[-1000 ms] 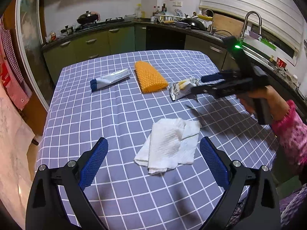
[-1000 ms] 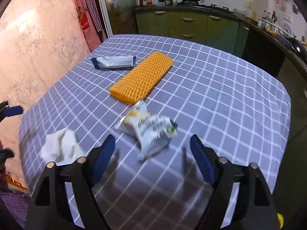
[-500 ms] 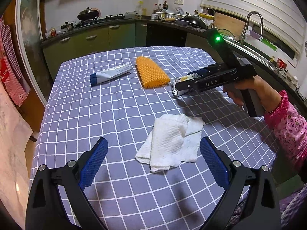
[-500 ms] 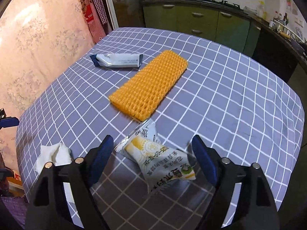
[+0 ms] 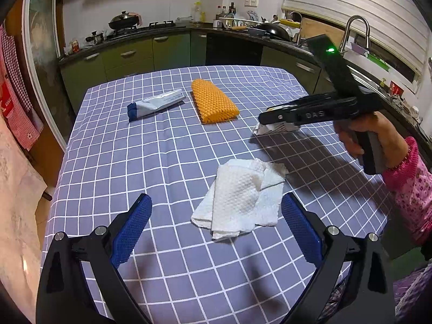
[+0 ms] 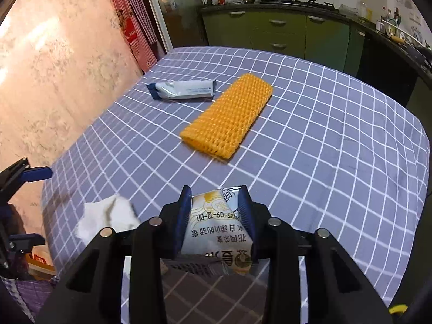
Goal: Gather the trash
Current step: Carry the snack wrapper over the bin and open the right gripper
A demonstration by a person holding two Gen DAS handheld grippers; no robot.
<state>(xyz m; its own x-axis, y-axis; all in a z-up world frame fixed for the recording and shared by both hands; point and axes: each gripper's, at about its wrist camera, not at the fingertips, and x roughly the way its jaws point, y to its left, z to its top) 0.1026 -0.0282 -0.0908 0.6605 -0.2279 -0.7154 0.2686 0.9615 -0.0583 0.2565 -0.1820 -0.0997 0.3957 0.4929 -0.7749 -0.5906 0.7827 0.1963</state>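
On the purple checked tablecloth (image 5: 129, 162) lie several pieces of trash. My right gripper (image 6: 215, 197) is closing its jaws, and the blue pads touch both sides of a white and yellow snack wrapper (image 6: 216, 224) between them. From the left wrist view, that right gripper (image 5: 263, 120) sits low over the snack wrapper (image 5: 272, 129), held by a hand in a pink sleeve. My left gripper (image 5: 216, 199) hangs open above a crumpled white paper towel (image 5: 240, 199) and touches nothing. An orange foam net (image 5: 213, 100) and a silver-blue wrapper (image 5: 154, 104) lie farther back.
Green kitchen cabinets (image 5: 129, 56) and a dark counter with a sink tap (image 5: 356, 27) run behind and to the right of the table. A pink wall (image 6: 54, 67) with a hanging red checked apron (image 6: 135, 13) stands on the table's other side.
My right gripper moved forward over the snack wrapper and its jaws narrowed from wide open until the pads met it. The left gripper and the paper towel stayed put.
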